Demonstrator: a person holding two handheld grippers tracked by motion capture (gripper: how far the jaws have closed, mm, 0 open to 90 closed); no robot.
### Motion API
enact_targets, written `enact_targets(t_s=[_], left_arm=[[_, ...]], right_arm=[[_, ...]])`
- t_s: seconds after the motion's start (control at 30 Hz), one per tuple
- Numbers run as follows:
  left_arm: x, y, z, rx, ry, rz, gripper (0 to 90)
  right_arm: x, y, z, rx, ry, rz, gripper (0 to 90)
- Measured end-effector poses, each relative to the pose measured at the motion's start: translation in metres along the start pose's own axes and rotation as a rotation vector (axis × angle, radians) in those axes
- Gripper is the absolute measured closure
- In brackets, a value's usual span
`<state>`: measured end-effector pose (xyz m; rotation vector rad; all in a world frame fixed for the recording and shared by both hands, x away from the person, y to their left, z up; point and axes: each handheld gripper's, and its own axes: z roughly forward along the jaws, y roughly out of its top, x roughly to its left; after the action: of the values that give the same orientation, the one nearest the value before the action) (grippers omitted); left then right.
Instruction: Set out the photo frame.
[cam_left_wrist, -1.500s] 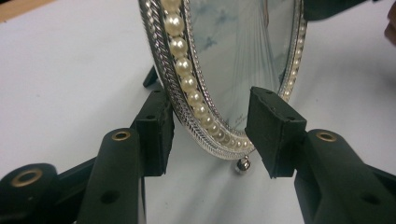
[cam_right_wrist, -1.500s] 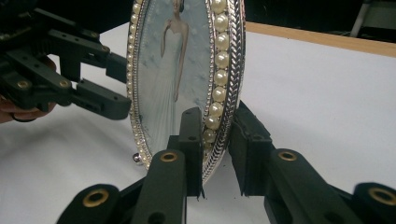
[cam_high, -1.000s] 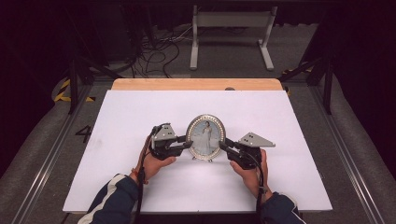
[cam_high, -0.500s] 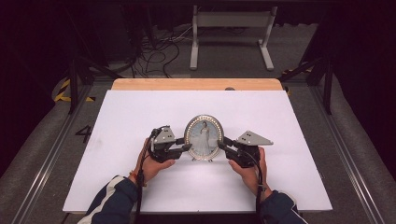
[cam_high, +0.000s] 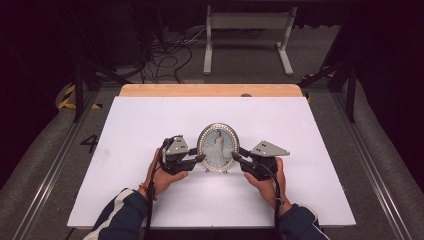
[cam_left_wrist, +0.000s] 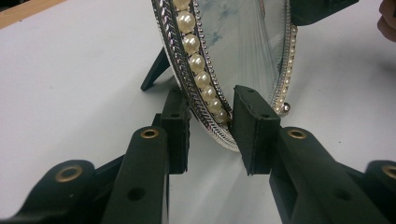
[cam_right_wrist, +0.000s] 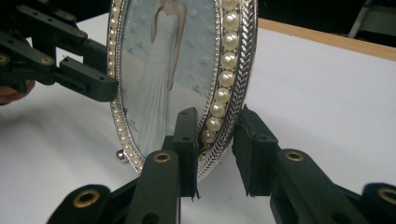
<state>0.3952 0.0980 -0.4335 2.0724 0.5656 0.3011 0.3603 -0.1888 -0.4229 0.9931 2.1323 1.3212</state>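
Hardly anything moved since the earlier frames: both hands kept their spots either side of the frame, frame itself upright as before; only the right tongs' jaws have just been opening a bit, rim between them.

White table top (cam_high: 150, 130) is the biggest thing, w/ a bare wood strip (cam_high: 210, 90) along its far edge, well beyond both tongs.

Oval picture frame (cam_high: 218, 147) stands upright on the white top, directly btwn the two tongs. Pearl-and-silver rim, photo of a figure in a long white dress. Its dark rear prop leg (cam_left_wrist: 155, 71) rests on the table behind it, just past the left tongs' tips. A small silver ball foot (cam_right_wrist: 121, 155) sits at the bottom front, near the right tongs' inner jaw.

Left gripper (cam_high: 199, 159) comes at the frame's left edge, jaws partly apart and straddling the lower rim; front pad looks to touch the pearls, back pad has a small gap, so no firm squeeze.

Right gripper (cam_high: 235, 157) sits at the frame's right edge, jaws likewise partly apart around the rim, w/ a gap at the rear pad; can't tell if the front pad presses.
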Motion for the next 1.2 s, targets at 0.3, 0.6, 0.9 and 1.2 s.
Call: enact_targets(t_s=[0.3,0.6,0.9,1.2], left_arm=[[-0.0003,0.0004,0.0002,-0.004,0.011,0.009,66.3],[-0.0023,0.0019,-0.0041,-0.009,0.03,0.028,62.3],[-0.0029,0.0023,-0.0073,-0.015,0.043,0.035,60.3],[-0.0038,0.0029,-0.0072,-0.007,0.054,0.047,55.4]], right_arm=[[-0.0005,0.0009,0.0002,0.023,0.003,-0.025,68.0],[-0.0021,0.003,-0.0016,0.047,0.011,-0.031,66.1],[-0.0016,0.0045,-0.0026,0.058,0.003,-0.055,62.6],[-0.0031,0.0067,-0.0049,0.057,-0.004,-0.061,57.8]])
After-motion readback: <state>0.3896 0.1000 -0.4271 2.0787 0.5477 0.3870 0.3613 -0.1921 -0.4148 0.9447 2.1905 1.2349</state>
